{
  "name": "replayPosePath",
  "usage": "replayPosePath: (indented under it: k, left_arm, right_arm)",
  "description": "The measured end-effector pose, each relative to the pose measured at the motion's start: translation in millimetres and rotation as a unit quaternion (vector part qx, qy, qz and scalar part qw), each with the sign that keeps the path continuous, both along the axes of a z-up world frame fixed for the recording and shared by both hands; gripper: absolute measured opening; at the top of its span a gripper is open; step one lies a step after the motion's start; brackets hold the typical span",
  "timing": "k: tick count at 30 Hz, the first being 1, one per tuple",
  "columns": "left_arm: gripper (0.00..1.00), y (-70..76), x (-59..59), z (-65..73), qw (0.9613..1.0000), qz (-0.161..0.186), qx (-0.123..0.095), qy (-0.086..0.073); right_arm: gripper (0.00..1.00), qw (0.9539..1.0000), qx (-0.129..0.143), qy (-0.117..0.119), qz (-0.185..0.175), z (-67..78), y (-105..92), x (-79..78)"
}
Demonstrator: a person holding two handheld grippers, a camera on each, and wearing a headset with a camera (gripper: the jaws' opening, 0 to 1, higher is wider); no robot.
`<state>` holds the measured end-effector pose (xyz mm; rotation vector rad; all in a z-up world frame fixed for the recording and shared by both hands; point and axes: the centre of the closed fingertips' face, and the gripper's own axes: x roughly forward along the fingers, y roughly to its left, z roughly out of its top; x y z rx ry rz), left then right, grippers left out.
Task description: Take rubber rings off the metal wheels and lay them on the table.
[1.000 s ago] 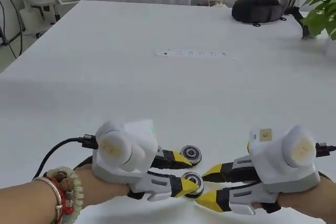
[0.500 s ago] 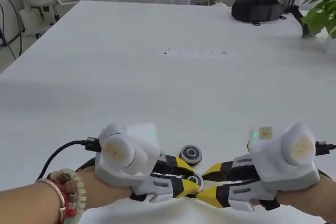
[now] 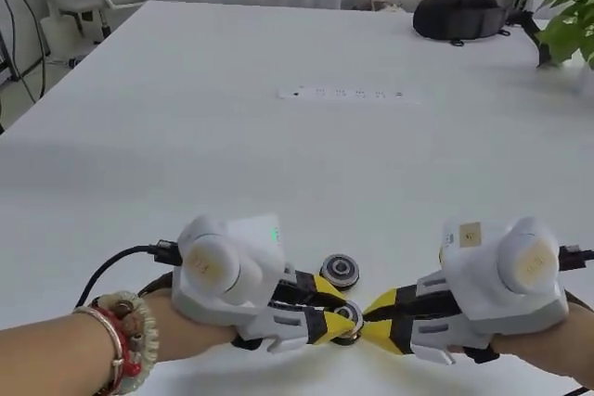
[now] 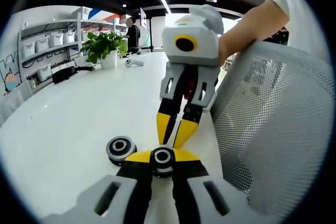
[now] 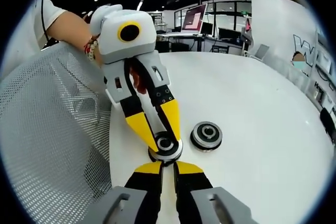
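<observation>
A metal wheel (image 3: 349, 313) with a black rubber ring (image 4: 163, 168) sits near the white table's front edge. My left gripper (image 3: 336, 315) reaches in from the left and is shut on this wheel (image 4: 163, 157), one yellow tip on each side. My right gripper (image 3: 374, 324) comes from the right with its jaws closed together, and their tips pinch the ring at the wheel's rim (image 5: 166, 157). A second ringed wheel (image 3: 340, 269) lies flat on the table just beyond, untouched.
A white power strip (image 3: 339, 94) lies mid-table. A black bag (image 3: 459, 16) and a green plant (image 3: 568, 20) stand at the far right. A grey mesh chair back (image 4: 273, 129) stands close behind the table's near edge.
My right gripper has moved left to the held wheel and its jaws have gone from spread to closed on the rim. The left gripper has kept its hold.
</observation>
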<state>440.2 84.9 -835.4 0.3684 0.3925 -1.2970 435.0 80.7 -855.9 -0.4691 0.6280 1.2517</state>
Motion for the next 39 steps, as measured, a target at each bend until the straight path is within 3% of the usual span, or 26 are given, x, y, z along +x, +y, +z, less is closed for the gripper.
replayPosePath:
  k: [3,7,8,16,19,23,26,28,29,31,33,36,39]
  left_arm:
    - [0.08,0.1,-0.1,-0.1,1.0,0.0,0.0,-0.001]
    - [0.08,0.0,0.4,-0.4,1.0,-0.001,0.001,0.0]
    - [0.08,0.0,0.9,-0.4,1.0,0.0,0.001,0.0]
    - [0.08,2.9,2.0,-0.1,1.0,0.001,0.008,0.005]
    - [0.08,3.6,2.4,-0.4,0.9999,-0.001,0.01,0.002]
    - [0.08,3.7,3.2,-0.3,0.9999,-0.001,0.012,-0.001]
    - [0.08,3.8,3.9,-0.3,0.9999,-0.001,0.012,-0.001]
    - [0.08,3.9,4.1,-0.2,0.9999,0.0,0.011,-0.001]
    - [0.08,3.9,4.0,-0.2,0.9999,0.0,0.01,-0.001]
    - [0.08,3.9,4.2,-0.3,1.0,0.0,0.007,0.002]
    - [0.08,4.2,4.4,-0.5,1.0,-0.001,0.004,0.002]
    - [0.08,4.3,4.7,-0.7,1.0,0.0,-0.001,0.003]
    - [0.08,4.1,5.8,-0.5,1.0,0.003,-0.005,0.003]
  right_arm:
    - [0.02,0.9996,-0.017,-0.018,0.01,0.3,0.1,0.2]
    - [0.0,0.9997,-0.018,-0.013,-0.007,1.9,-2.7,6.1]
    - [0.0,0.9996,-0.014,0.004,-0.023,1.6,-4.0,6.6]
    - [0.0,0.9963,0.01,0.043,-0.075,5.4,-5.4,14.0]
    - [0.0,0.9912,0.021,0.076,-0.106,4.7,-5.0,14.9]
    - [0.0,0.9864,0.021,0.097,-0.131,4.2,-4.7,18.2]
    - [0.0,0.9803,0.026,0.12,-0.155,3.0,-4.9,18.2]
    - [0.0,0.9656,0.041,0.163,-0.198,2.4,-5.2,18.6]
    - [0.0,0.9618,0.046,0.176,-0.204,1.9,-5.7,18.1]
    - [0.0,0.9608,0.056,0.18,-0.204,2.0,-6.3,18.8]
    - [0.0,0.9642,0.062,0.166,-0.197,3.2,-5.9,18.3]
    - [0.0,0.9602,0.072,0.177,-0.203,2.7,-5.9,19.3]
    - [0.0,0.9607,0.077,0.173,-0.203,4.6,-4.8,20.6]
